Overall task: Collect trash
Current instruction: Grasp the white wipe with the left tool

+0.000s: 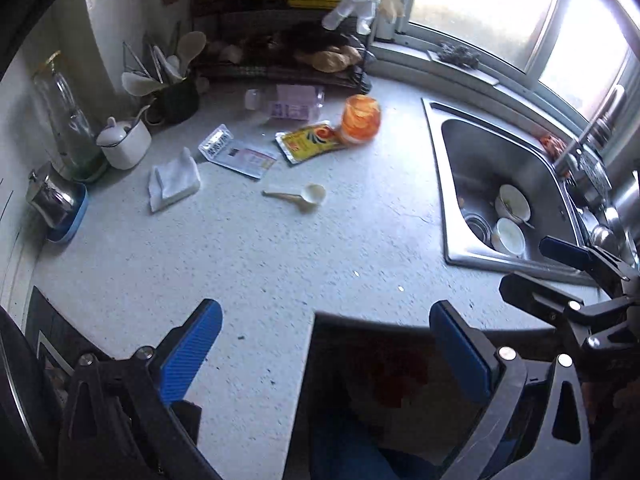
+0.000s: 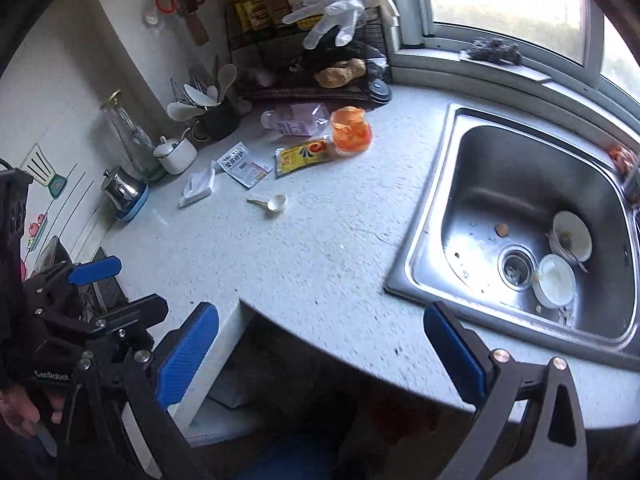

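Several bits of trash lie in a loose cluster at the back of the counter [image 1: 280, 264], well apart from both our grippers. We judge each piece by its look.

We see a yellow sachet [image 1: 310, 141] lying flat, its far end touching an orange cup [image 1: 361, 119]. It seems thin, light and floppy, likely slick, so we would pinch a raised edge or corner, not press down on its flat face. The cup looks like soft clear plastic with something orange inside; it may crush or spill, so we would close across its body gently. Behind them a clear bottle [image 1: 286, 101] lies on its side, light and springy, prone to roll; the middle of its body is the best hold. A paper packet [image 1: 239, 153] lies flat to the left of the sachet, and a folded tissue [image 1: 173, 181] lies further left, soft and easy to bunch. A small plastic spoon [image 1: 301, 197] lies alone, nearer to us; it is stiff and light, and its handle is the place to take it.

Our left gripper [image 1: 326, 354] hangs over the counter's near edge with its blue pads [image 1: 188, 354] spread wide, holding and touching nothing. Our right gripper [image 2: 322, 354] is likewise wide apart and empty, beside the sink [image 2: 428, 240].
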